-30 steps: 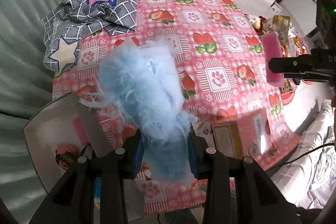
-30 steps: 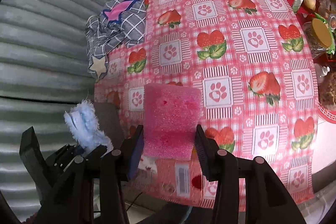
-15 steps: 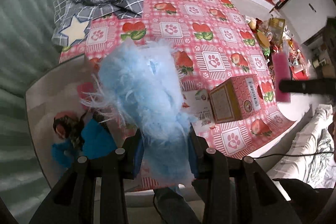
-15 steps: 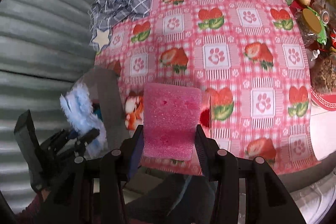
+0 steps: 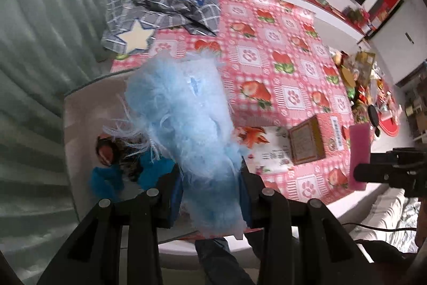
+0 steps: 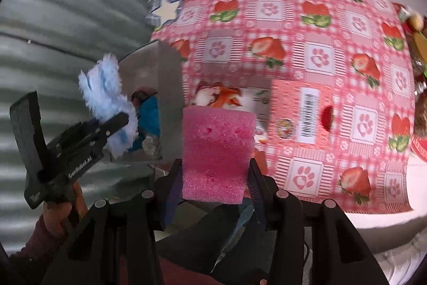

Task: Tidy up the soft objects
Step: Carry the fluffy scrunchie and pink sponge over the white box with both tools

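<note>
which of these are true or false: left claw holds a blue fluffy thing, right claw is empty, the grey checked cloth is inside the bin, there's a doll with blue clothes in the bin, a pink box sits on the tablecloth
1. The left claw holds a blue fluffy thing. True.
2. The right claw is empty. False: it is shut on a pink sponge.
3. The grey checked cloth is inside the bin. False: it lies on the far end of the strawberry tablecloth, outside the white bin.
4. A doll with blue clothes lies in the bin. True.
5. A pink box sits on the tablecloth. True, near the table's near edge.
</note>
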{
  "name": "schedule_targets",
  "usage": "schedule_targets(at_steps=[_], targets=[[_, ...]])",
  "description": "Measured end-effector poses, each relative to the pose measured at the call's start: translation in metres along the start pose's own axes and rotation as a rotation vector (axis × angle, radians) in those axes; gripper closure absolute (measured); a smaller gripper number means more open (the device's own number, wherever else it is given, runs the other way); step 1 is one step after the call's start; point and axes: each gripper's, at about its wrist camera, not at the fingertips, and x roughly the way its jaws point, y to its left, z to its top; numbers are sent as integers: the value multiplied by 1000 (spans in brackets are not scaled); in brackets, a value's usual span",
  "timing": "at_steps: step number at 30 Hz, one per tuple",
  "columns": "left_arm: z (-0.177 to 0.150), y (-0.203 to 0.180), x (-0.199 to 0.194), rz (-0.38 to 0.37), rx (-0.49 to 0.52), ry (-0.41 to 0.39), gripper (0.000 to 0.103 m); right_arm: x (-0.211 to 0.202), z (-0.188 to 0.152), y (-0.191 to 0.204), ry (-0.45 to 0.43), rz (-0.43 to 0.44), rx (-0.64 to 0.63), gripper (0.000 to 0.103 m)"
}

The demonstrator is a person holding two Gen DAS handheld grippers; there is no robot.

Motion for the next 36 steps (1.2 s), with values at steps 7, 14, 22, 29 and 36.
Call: schedule_targets(at_steps=[7, 14, 22, 29, 36], targets=[[-10, 35, -9, 61, -56, -29, 64, 16, 9, 41, 35, -5, -103, 55], [-28, 56, -12, 86, -98, -25, 64, 33, 19, 82, 70, -3, -204, 55], [-48, 70, -15, 90, -145, -15, 64, 53, 22, 120, 112, 6, -295, 55], [-57, 76, -20, 95, -162, -12, 64, 60, 22, 136, 124, 14, -331, 55], [-60, 85, -21, 104, -178, -11, 64, 67, 21, 146, 136, 20, -353, 55]])
